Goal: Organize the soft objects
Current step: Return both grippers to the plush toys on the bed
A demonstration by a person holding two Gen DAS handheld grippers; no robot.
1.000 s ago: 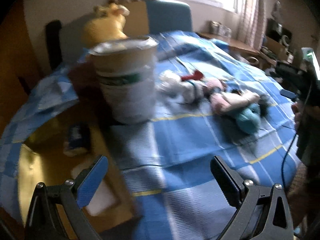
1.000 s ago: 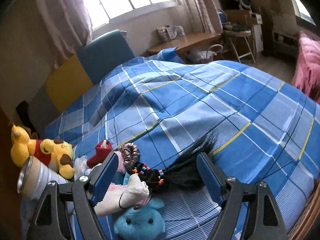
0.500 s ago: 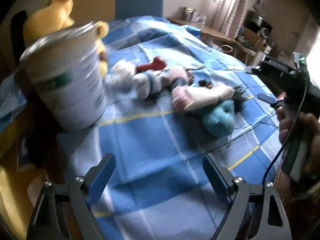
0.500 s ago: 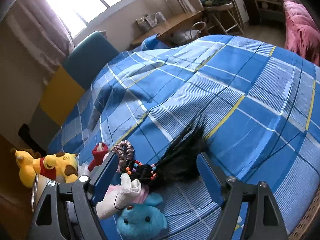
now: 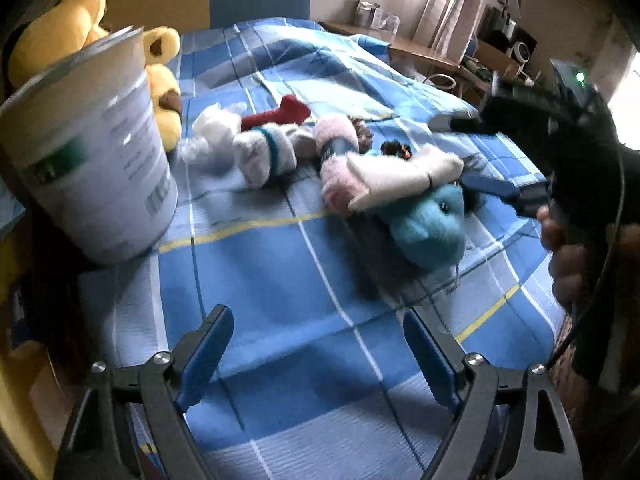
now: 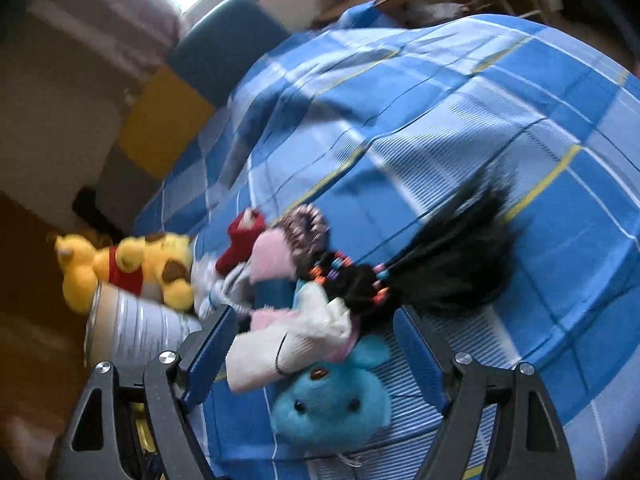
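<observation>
- While the left claw [image 5: 318,354] stands apart over the bare blue checked bedcover [image 5: 260,280], it holds nothing.
- Right claw [image 6: 312,346] is also apart, around the white sock [image 6: 288,344] and blue plush toy [image 6: 332,404], not pressing them.
- Farther, the white can [image 5: 92,160] stands beside the yellow bear [image 5: 80,28].

White can [image 5: 96,160] standing at the bed's left edge, its green label and grey print blurring, no text reading clearly
</observation>
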